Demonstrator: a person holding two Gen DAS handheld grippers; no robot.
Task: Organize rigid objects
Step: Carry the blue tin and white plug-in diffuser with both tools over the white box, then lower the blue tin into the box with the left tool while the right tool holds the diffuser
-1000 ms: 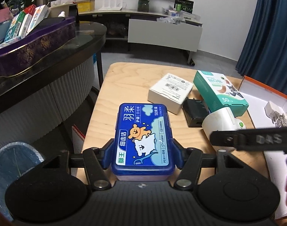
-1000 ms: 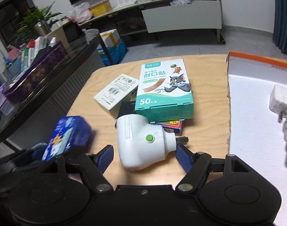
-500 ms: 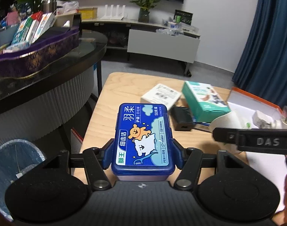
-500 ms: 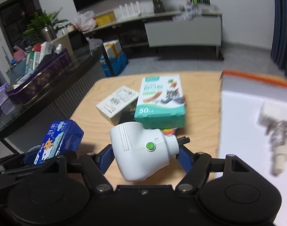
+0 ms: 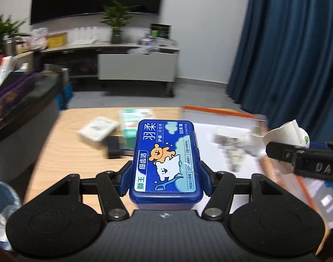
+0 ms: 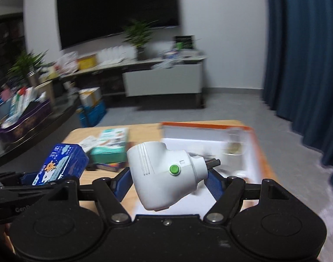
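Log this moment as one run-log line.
left gripper: shut on blue box | right gripper: shut on white plug | both held above table | orange tray ahead

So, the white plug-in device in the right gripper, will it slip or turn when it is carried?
The white plug-in device looks stiff and smooth, so it may slip. The right gripper clamps its rounded body, so it could pivot. It sits tilted, prongs toward the orange-rimmed box.
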